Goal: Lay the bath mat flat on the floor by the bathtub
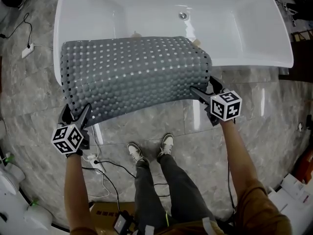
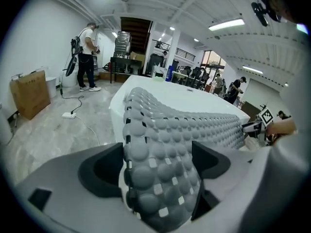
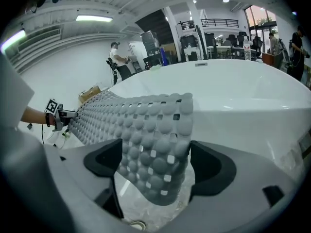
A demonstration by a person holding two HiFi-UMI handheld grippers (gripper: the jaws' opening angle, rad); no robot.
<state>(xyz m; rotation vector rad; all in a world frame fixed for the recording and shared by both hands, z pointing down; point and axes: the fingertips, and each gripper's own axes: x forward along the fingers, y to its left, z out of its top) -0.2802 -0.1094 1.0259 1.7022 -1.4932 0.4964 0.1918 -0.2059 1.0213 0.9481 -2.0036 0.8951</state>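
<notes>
The grey bubble-textured bath mat (image 1: 137, 72) hangs over the near rim of the white bathtub (image 1: 274, 58), its front edge raised above the marble floor. My left gripper (image 1: 78, 115) is at the mat's front left corner and my right gripper (image 1: 201, 89) at its front right corner. In the left gripper view the mat (image 2: 165, 130) lies bunched between that gripper's (image 2: 158, 166) wide-spread jaws. In the right gripper view the mat (image 3: 146, 125) corner hangs between the right gripper's (image 3: 153, 164) jaws, with floor showing beside it. Both grippers are open.
The person's shoes (image 1: 149, 151) stand on the floor just behind the mat. A white power strip with cables (image 1: 90, 158) lies by the left foot. White containers (image 1: 10, 177) sit at the lower left. A cardboard box (image 2: 29, 93) and people stand beyond the tub.
</notes>
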